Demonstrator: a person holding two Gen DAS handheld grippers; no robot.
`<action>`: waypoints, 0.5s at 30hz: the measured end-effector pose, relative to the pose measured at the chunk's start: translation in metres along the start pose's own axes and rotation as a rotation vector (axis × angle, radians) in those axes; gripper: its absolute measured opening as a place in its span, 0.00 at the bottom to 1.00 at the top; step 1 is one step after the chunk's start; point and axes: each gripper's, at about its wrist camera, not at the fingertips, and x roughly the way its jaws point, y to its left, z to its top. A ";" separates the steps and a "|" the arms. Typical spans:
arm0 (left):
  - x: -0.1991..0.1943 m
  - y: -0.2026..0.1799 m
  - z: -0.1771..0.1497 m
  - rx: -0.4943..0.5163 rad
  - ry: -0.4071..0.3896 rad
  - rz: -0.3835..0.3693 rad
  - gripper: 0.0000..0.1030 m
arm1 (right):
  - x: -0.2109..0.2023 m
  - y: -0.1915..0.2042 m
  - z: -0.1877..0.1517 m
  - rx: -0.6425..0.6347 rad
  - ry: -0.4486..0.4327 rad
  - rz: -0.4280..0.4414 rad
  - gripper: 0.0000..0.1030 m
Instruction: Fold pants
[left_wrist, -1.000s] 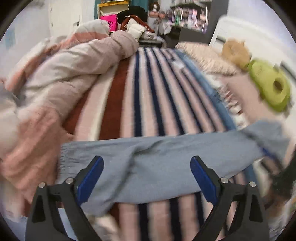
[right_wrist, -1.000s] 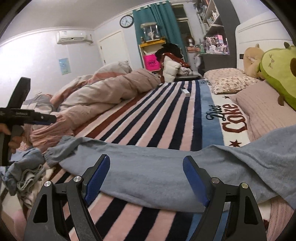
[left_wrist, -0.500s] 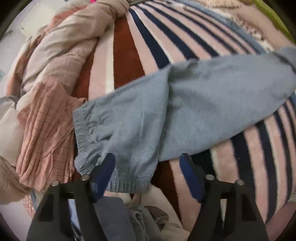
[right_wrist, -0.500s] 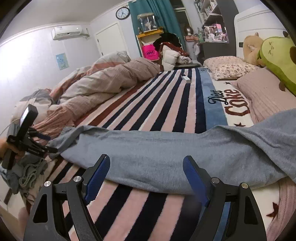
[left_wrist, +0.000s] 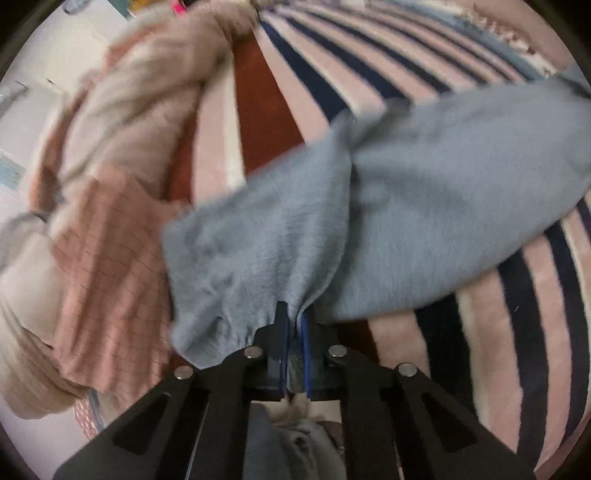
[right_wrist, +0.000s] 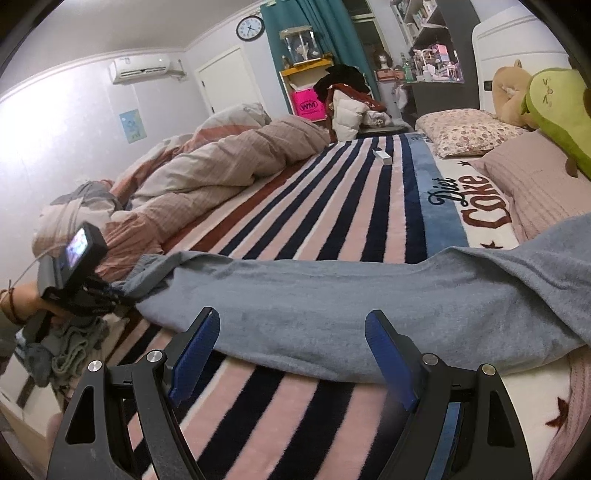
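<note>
Left tongs (left_wrist: 294, 320) clamped on hem of grey pants (right_wrist: 332, 295) at left end, right tongs (right_wrist: 291, 345) apart over near edge, pants stretched across striped bed (right_wrist: 332, 206).

Bedroom with pale walls; wall clock (right_wrist: 250, 27) and air conditioner (right_wrist: 141, 68) mounted high. Teal curtain (right_wrist: 314, 44) beside white door (right_wrist: 225, 79). Cluttered shelving (right_wrist: 430, 48) opposite.

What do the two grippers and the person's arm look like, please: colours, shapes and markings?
Both the left gripper and the right gripper have black frames with triangular cut-outs, round silver bolts and blue finger pads. Seen from the right wrist view, the left one carries a small black camera with a lit screen. The bare wrist wears a dark-red cord.
</note>
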 end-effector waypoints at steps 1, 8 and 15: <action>-0.006 0.003 0.002 -0.005 -0.023 0.014 0.04 | 0.000 0.001 0.000 -0.001 -0.001 0.002 0.76; -0.004 0.029 0.024 -0.038 -0.108 0.158 0.04 | -0.003 0.003 0.000 0.011 -0.003 0.014 0.76; 0.051 0.056 0.054 -0.107 -0.128 0.215 0.07 | 0.000 0.001 0.004 0.010 0.031 -0.028 0.76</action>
